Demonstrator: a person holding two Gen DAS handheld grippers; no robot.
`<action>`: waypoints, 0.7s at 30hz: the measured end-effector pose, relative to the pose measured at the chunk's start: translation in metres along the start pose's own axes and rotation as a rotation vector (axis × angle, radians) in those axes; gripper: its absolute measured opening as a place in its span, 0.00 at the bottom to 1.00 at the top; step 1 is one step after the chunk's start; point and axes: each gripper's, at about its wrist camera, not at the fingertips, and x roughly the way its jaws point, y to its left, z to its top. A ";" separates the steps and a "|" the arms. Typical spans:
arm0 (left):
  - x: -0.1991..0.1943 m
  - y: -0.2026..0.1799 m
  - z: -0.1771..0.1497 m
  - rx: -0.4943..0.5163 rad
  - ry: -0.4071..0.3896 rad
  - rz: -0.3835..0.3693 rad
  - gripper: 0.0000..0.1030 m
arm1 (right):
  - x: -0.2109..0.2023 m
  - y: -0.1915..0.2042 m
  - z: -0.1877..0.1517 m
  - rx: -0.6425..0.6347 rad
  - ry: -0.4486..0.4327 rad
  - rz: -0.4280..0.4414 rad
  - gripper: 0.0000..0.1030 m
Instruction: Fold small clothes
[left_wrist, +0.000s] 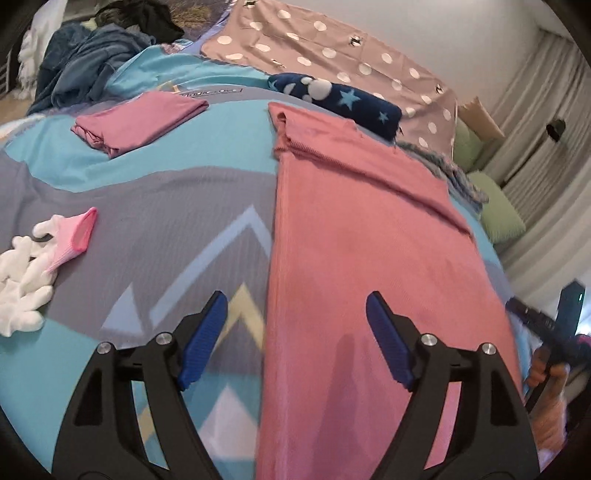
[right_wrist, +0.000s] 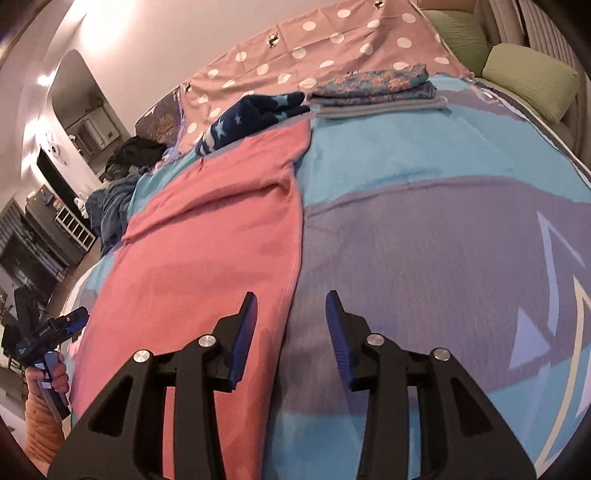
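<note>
A long salmon-pink garment (left_wrist: 351, 221) (right_wrist: 207, 240) lies flat on the blue and grey bed cover (left_wrist: 166, 206), folded lengthwise into a strip. My left gripper (left_wrist: 297, 299) hovers over the strip's left edge near its front end, jaws wide open and empty. My right gripper (right_wrist: 291, 295) hangs over the strip's right edge, open with a narrower gap and nothing between its pads. A folded mauve piece (left_wrist: 140, 122) rests at the far left. A navy star-print cloth (left_wrist: 340, 99) (right_wrist: 251, 110) lies beyond the strip's far end.
Pink and white small items (left_wrist: 37, 266) sit in a heap at the left. A folded blue floral stack (right_wrist: 373, 88) lies at the back right. A dotted sheet (left_wrist: 314, 48), green pillows (right_wrist: 528, 77) and a pile of dark blue clothes (left_wrist: 81, 62) border the bed.
</note>
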 end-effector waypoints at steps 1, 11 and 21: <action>-0.004 -0.002 -0.006 0.025 0.003 0.007 0.76 | -0.001 0.001 -0.004 -0.008 0.007 -0.008 0.39; -0.030 -0.007 -0.045 0.108 -0.012 -0.001 0.76 | -0.022 0.000 -0.032 -0.009 0.030 0.002 0.39; -0.055 -0.013 -0.074 0.129 0.024 -0.133 0.74 | -0.051 0.000 -0.069 0.006 0.092 0.104 0.39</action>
